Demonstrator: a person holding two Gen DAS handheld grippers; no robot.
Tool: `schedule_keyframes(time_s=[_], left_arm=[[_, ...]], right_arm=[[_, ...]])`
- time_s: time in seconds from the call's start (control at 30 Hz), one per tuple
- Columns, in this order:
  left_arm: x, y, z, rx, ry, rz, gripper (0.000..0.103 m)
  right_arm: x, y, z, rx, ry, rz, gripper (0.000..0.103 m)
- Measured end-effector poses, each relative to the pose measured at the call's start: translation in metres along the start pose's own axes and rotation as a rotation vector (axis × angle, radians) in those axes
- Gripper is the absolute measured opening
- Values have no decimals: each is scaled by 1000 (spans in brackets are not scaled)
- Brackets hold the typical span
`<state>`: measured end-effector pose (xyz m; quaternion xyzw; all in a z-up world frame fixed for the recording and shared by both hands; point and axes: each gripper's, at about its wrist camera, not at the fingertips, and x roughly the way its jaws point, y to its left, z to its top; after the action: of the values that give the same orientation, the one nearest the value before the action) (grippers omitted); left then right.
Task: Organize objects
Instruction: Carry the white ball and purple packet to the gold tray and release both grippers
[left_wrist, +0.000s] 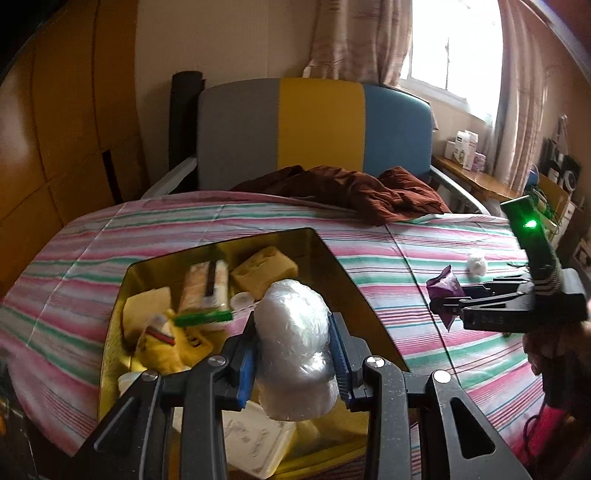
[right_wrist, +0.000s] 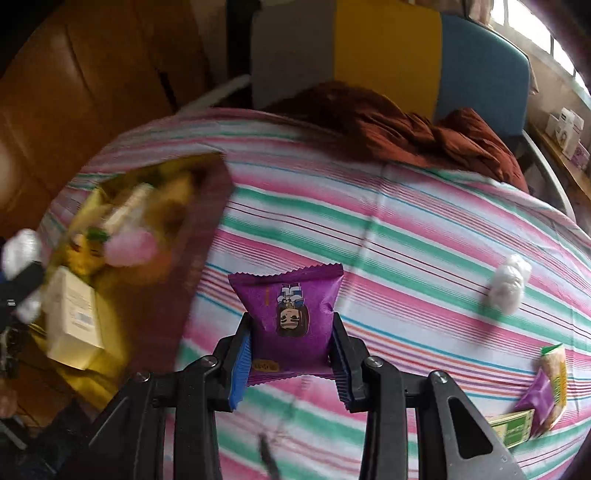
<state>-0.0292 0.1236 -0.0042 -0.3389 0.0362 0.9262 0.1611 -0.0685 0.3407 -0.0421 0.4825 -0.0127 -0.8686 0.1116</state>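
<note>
While the left gripper (left_wrist: 293, 350) hangs over the gold rectangular box (left_wrist: 332, 254) on the striped bed (left_wrist: 388, 251), its fingers clench a white crinkled plastic bundle (left_wrist: 295, 347). Out over the sheet beside the box, the right gripper (right_wrist: 291, 354) has its fingers clamped on a purple cartoon-printed snack packet (right_wrist: 290, 314).

The bedspread (left_wrist: 229, 229) is striped in pink, green and white. A gold tin (left_wrist: 110, 332) is lined in yellow. A white plastic bundle (left_wrist: 295, 343) is clamped between blue pads (left_wrist: 246, 373). A purple snack packet (right_wrist: 291, 317) is printed with a cartoon figure. A rust-brown cloth (left_wrist: 354, 188) is seen.
</note>
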Motion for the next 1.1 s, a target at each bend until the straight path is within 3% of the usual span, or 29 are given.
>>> schedule_keyframes(time_s=[0.17,0.53,0.67,0.8,0.87,0.9,0.93,1.1], left_arm=[[-11,25,-2,-50,-14,3,36],[-45,113,-40,-212,24,126,36],[-42,122,-52,-236,53,130,36],[-33,109,-53,-212,68,87,37],[-27,103,-54,-207,84,72,48],[-23,102,-55,-215,97,55,61],[-21,101,-55,-223,99,44,67],[-20,100,-53,-212,85,61,68]], right_arm=[[-17,40,-1,-18,-53,82,38],[-21,114,-8,-104,-82,187,38],[-17,120,-5,-82,-87,186,38],[-16,121,0,-41,-101,184,40],[-14,122,2,-27,-104,182,57],[-13,122,2,-22,-103,180,61],[-12,123,2,-21,-100,181,64],[-9,129,-2,-37,-84,162,66]])
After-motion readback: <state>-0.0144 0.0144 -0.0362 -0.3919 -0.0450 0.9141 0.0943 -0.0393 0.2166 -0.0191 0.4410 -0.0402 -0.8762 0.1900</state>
